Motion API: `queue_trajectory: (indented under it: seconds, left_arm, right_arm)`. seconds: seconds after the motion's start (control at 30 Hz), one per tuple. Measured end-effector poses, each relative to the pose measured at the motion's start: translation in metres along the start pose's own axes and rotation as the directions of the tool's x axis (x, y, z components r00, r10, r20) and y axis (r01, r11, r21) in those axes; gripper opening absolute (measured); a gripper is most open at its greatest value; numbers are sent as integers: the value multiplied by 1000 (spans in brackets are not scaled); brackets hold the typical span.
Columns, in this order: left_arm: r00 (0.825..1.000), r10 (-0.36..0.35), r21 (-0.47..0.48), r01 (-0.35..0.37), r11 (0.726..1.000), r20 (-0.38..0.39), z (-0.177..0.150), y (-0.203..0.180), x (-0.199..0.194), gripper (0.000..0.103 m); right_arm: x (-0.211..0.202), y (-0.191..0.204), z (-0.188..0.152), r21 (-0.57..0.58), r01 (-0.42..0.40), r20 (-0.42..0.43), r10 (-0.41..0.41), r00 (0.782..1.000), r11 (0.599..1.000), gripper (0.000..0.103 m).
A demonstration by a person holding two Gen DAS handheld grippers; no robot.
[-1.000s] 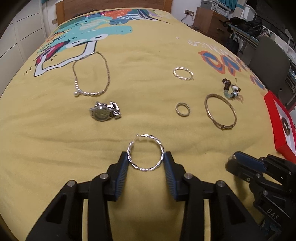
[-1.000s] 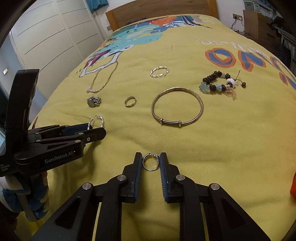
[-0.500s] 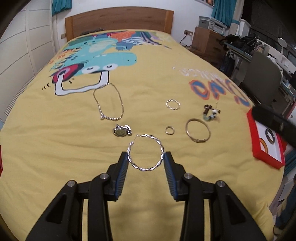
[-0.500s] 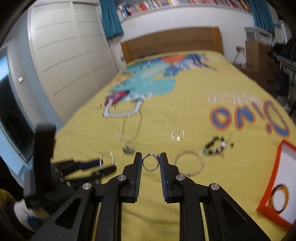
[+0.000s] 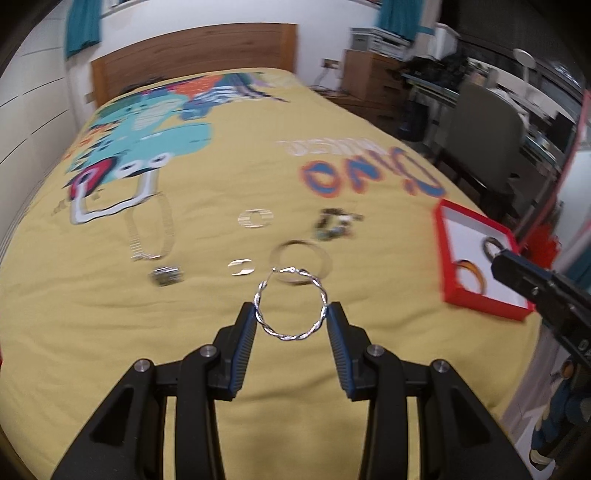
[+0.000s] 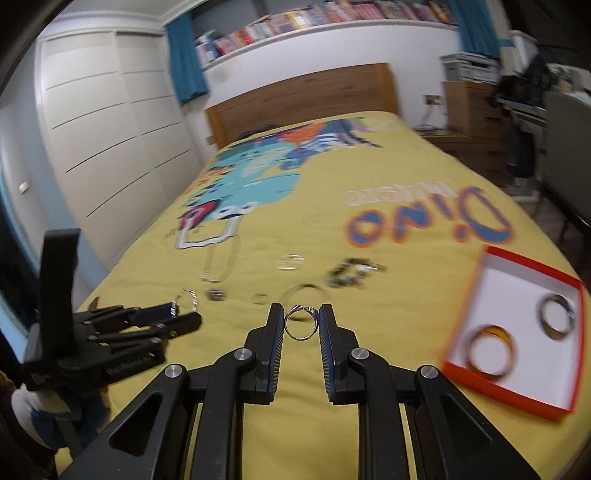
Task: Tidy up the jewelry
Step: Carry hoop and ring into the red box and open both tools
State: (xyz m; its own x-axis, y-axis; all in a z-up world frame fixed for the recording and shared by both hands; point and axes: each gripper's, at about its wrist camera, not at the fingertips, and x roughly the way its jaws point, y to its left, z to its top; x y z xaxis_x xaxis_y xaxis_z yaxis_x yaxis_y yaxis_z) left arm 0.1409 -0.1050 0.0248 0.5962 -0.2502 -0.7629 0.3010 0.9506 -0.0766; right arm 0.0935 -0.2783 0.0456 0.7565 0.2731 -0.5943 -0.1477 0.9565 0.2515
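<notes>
Jewelry: pieces lie spread on a yellow bedspread (image 5: 110,332); two more are clamped in the tongs and raised clear of the cloth.
Left gripper (image 5: 291,317): jaws at a middling width, pads pressing both sides of a twisted silver hoop earring (image 5: 292,306). Hoop stands upright between the pads, its clasp end at the top.
Right gripper (image 6: 301,325): jaws narrow, closed on a small silver ring (image 6: 301,323) held upright between the pads.
Red box (image 6: 476,295): open, white-lined, on the bedspread at the right edge of the bed. Contents: an orange bangle (image 6: 489,349) and a dark bangle (image 6: 557,315), side by side, apart.
On the cloth, left wrist view: chain necklace (image 5: 149,232) at the left beside the printed dinosaur; watch (image 5: 166,275) just below it; twisted hoop (image 5: 255,218) at centre; small ring (image 5: 240,266) nearer the camera; thin bangle (image 5: 321,254) right of that ring; beaded bracelet (image 5: 332,223) beyond the bangle.
Image quality: items on the cloth are motion-blurred; fine detail cannot be told.
Surroundings: wooden headboard (image 6: 306,96) at the far end of the bed; white wardrobe doors (image 6: 110,147) to the left; shelf of books (image 6: 332,18) above the headboard.
Person: a gloved hand (image 6: 40,410) carries the left tool, seen at the left edge of the right wrist view.
</notes>
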Motion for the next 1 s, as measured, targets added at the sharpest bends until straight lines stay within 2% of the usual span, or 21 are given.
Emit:
queue_trajectory:
  seconds: [0.17, 0.33, 0.47, 0.6, 0.73, 0.87, 1.0]
  left_arm:
    - [995, -87, 88, 90, 992, -38, 12, -75, 28, 37]
    - [980, -184, 165, 195, 967, -80, 26, -150, 59, 37]
    - [971, -206, 220, 228, 949, -117, 34, -193, 87, 37]
    - [964, -209, 262, 247, 933, -165, 36, -221, 116, 37]
    - [956, -207, 289, 262, 921, -207, 30, -237, 140, 37]
    - [950, -201, 289, 268, 919, -241, 25, -241, 158, 37]
    - [953, -189, 281, 253, 926, -236, 25, -238, 167, 37]
  right_arm:
    - [-20, -79, -17, 71, 130, -15, -129, 991, 989, 19]
    - [-25, -161, -33, 135, 260, -77, -251, 965, 956, 19]
    - [-18, -202, -40, 131, 293, -139, -275, 951, 947, 19]
    - [-6, -227, -41, 110, 308, -181, -286, 941, 945, 19]
    - [8, -236, -44, 61, 309, -222, -289, 931, 949, 19]
    - [29, -243, -47, 2, 309, -264, -297, 918, 951, 19]
    - [37, -241, -48, -45, 302, -273, -303, 913, 952, 19]
